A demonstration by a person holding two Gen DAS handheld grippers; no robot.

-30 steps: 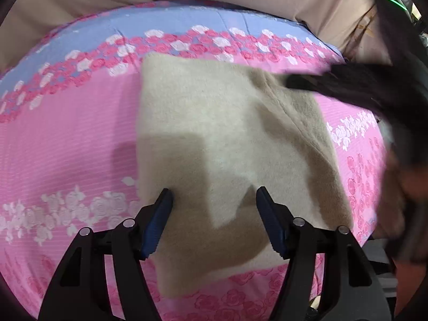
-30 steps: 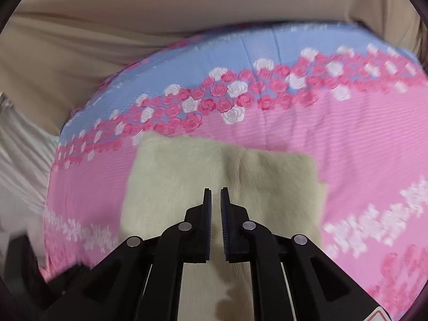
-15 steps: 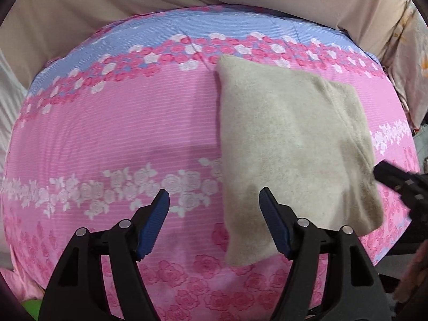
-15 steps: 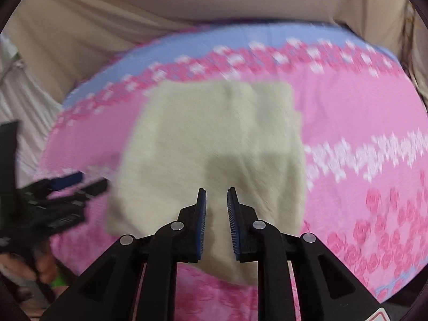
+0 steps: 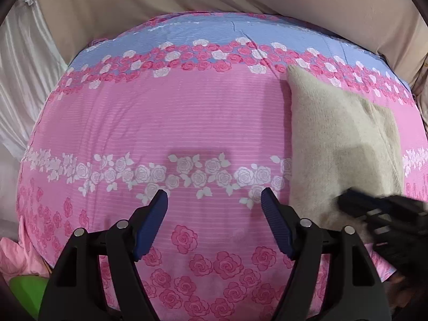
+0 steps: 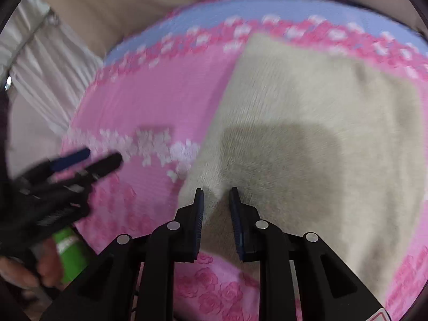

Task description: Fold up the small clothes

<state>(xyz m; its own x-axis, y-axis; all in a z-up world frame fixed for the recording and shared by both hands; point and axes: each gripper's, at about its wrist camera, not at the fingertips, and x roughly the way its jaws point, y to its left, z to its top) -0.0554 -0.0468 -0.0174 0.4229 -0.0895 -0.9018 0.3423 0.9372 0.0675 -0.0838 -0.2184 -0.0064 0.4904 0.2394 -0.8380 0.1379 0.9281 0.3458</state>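
1. Left wrist view: the left gripper (image 5: 214, 214) hung over bare pink rose bedsheet (image 5: 160, 123), jaws wide apart and empty. The folded beige cloth (image 5: 339, 144) sat off to its right, probably finished. Half a second earlier the cloth lay closer.
2. Right wrist view: the right gripper (image 6: 216, 200), jaws partly apart, straddled the cloth's (image 6: 307, 123) near edge, gap wider than before, seemingly letting go.

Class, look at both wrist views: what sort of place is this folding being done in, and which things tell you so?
Probably a bedroom at home. The work surface is a rose-print sheet spread like bedding, a pale curtain hangs at the left, and a folded beige cloth lies on the sheet.
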